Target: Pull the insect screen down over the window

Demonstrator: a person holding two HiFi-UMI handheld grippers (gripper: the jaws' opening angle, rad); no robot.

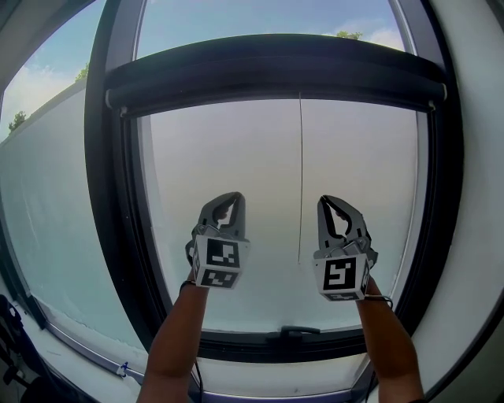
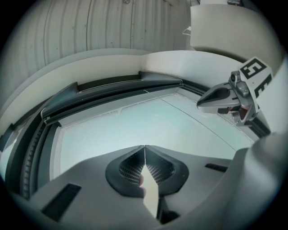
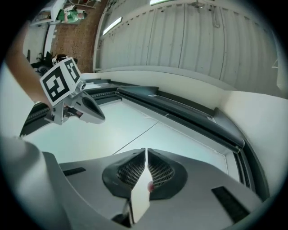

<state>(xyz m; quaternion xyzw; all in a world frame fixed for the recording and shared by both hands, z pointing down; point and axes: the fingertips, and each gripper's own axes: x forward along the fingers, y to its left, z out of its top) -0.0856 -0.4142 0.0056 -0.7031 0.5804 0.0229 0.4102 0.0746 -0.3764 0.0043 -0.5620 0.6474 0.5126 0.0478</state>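
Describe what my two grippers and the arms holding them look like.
The left gripper and the right gripper are both grey plastic and taper to pointed two-jaw beaks with dark, grid-textured pads. Each carries a white cube printed with black square markers. The forearms are bare, with no sleeves. A thin dark strap circles each wrist.

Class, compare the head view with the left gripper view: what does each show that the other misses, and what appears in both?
Only the head view: the left forearm and right forearm, blue sky above the window, and the handle on the bottom frame.

Only the left gripper view: the left gripper seen close up, its jaws shut together with nothing between them, and ribbed panelling overhead.

Both: the dark screen cassette across the window top, the thin cord hanging below it, and the right gripper.
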